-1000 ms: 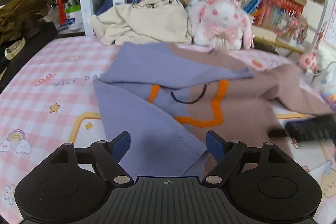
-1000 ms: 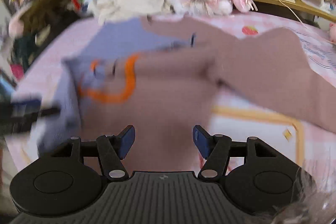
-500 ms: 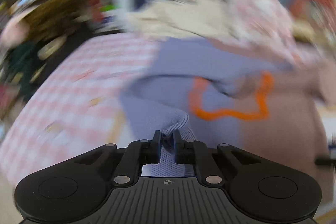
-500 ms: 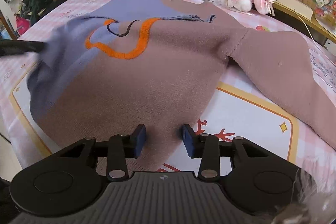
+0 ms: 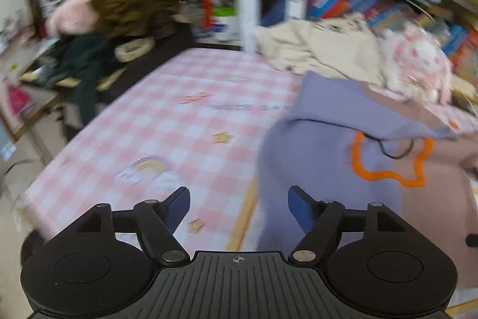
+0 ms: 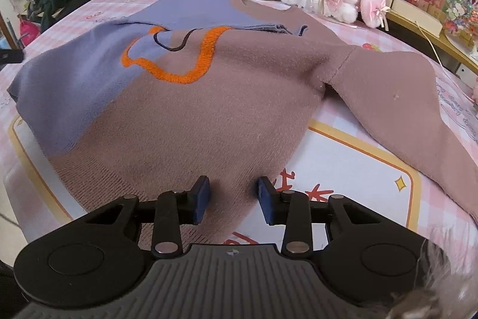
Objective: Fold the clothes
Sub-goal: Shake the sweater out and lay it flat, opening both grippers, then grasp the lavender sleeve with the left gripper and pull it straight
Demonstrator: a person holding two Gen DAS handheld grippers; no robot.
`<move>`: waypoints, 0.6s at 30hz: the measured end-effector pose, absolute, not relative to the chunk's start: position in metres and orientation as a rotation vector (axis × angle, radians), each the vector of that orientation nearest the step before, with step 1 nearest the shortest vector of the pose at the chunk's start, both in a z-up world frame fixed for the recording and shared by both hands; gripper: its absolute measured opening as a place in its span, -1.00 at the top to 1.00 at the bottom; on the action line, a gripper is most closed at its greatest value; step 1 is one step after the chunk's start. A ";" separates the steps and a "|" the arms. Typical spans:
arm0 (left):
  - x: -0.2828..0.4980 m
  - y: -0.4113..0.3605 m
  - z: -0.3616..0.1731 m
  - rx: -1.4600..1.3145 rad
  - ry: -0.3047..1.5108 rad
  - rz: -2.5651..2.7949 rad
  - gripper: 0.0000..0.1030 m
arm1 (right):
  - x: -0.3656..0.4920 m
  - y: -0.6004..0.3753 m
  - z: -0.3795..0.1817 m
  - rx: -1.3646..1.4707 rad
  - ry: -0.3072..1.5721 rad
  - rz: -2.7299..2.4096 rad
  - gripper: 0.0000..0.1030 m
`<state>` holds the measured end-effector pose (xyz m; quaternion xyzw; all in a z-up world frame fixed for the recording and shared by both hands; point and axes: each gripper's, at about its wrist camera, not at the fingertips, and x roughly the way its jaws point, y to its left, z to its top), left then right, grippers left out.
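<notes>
Sweater (image 6: 185, 97) | hem between right tool (image 6: 233, 201), seemingly ungripped | left tool (image 5: 239, 207) wide, beside it

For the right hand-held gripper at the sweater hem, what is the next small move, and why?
Probably close the right hand-held gripper on the hem of the sweater. Its fingers stand apart on either side of the brown hem fabric, so a grip looks ready. The left hand-held gripper is open and holds nothing.
</notes>
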<state>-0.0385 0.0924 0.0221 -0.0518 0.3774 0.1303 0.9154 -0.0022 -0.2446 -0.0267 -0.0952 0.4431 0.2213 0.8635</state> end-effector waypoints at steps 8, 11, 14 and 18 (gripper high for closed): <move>-0.005 0.123 -0.007 -0.239 0.853 0.133 -0.44 | -0.012 -0.250 -0.024 -0.056 0.994 0.309 0.53; -0.010 0.130 -0.012 -0.269 0.888 0.026 -0.44 | -0.012 -0.249 -0.022 0.026 1.015 0.204 0.51; -0.015 0.132 -0.014 -0.274 0.897 -0.083 -0.44 | -0.016 -0.244 -0.022 0.075 1.020 0.126 0.38; -0.010 0.135 -0.023 -0.334 0.946 -0.203 -0.29 | -0.029 -0.234 -0.022 0.085 1.011 0.061 0.38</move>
